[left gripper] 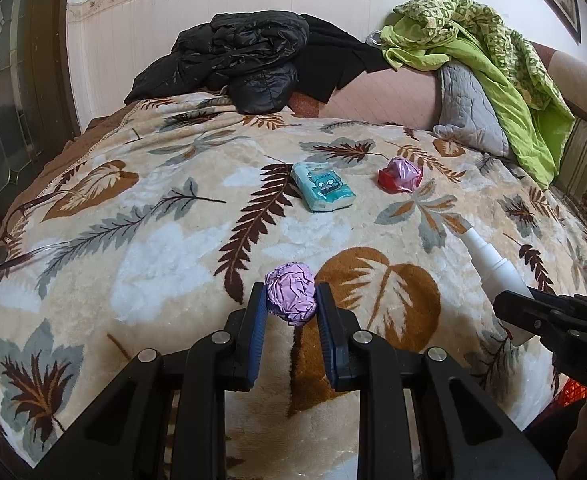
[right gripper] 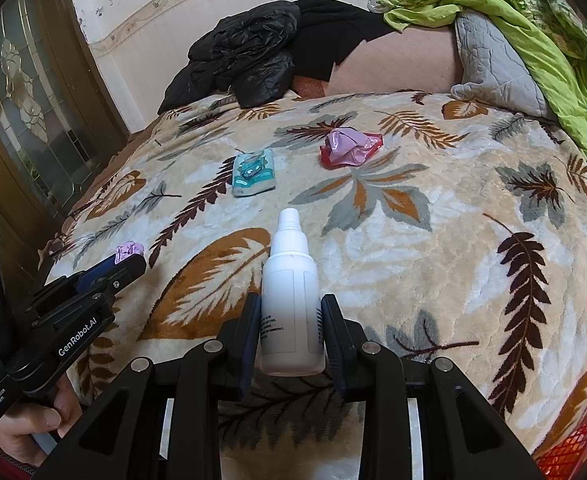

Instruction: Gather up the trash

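My left gripper (left gripper: 291,300) is shut on a crumpled purple paper ball (left gripper: 291,298), held just above the leaf-patterned blanket (left gripper: 153,240); the ball also shows in the right wrist view (right gripper: 130,250). My right gripper (right gripper: 291,320) is shut on a white plastic bottle (right gripper: 291,296) with its cap pointing away; the bottle also shows in the left wrist view (left gripper: 489,260). A teal tissue pack (left gripper: 323,186) (right gripper: 253,174) lies mid-bed. A crumpled pink and red wrapper (left gripper: 399,174) (right gripper: 351,146) lies to its right.
Black jackets (left gripper: 237,60) are piled at the bed's far side. A grey pillow (left gripper: 469,108) and green cloth (left gripper: 493,48) lie at the far right. A red mesh basket (right gripper: 577,440) shows at the lower right, off the bed's edge. A glass-panelled door (right gripper: 25,100) stands left.
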Motion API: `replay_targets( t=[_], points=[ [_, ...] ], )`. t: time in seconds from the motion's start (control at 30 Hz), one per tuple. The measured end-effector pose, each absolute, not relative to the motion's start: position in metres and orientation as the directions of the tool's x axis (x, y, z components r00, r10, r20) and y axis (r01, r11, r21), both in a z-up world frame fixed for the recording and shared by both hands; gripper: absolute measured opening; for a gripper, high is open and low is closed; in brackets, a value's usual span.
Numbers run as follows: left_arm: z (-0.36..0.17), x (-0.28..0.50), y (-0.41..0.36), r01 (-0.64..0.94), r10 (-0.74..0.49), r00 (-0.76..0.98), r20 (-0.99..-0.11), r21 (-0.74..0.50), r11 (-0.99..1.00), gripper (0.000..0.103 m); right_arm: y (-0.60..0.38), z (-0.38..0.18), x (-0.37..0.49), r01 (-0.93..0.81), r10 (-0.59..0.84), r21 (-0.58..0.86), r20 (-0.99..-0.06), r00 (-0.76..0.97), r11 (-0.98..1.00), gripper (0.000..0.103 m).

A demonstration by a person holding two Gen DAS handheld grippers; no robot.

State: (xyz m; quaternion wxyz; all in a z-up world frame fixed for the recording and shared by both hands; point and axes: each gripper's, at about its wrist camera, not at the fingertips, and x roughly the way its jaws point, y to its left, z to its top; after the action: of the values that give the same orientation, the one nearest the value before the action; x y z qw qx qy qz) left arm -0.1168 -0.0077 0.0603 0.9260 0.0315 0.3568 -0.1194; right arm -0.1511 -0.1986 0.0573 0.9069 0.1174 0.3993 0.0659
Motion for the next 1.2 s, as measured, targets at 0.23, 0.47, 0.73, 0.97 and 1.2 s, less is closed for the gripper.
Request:
replay_targets(
  t=[0.23,0.47,0.73,0.97,1.2],
  points=[
    [0.064,-0.116,-0.004,0.227,-0.185,0.725,-0.663,-0.023,0.974,0.023,-0.198,0.057,-0.151,-0.026,0.213,0.265,-0.709,0.672,0.964,0.033],
    [0.065,-0.116,0.003,0.194,-0.157,0.739,-0.655,-0.016,0.981,0.023,-0.198,0.057,-0.151,-0.026,0.213,0.265,-0.709,0.672,0.964,0.033],
    [0.066,-0.116,0.009,0.168,-0.131,0.753,-0.645,-0.004,0.986,0.023,-0.198,0.058,-0.151,-0.025,0.212,0.265,-0.709,0.672,0.964,0.033],
    [0.066,-0.116,0.011,0.156,-0.114,0.760,-0.640,0.009,0.988,0.023,-0.197,0.058,-0.152,-0.025,0.211,0.263,-0.709,0.673,0.964,0.033],
    [0.066,-0.115,0.012,0.146,-0.098,0.764,-0.638,0.023,0.989,0.023,-0.197,0.058,-0.151,-0.024,0.210,0.263,-0.709,0.673,0.964,0.033]
  ],
)
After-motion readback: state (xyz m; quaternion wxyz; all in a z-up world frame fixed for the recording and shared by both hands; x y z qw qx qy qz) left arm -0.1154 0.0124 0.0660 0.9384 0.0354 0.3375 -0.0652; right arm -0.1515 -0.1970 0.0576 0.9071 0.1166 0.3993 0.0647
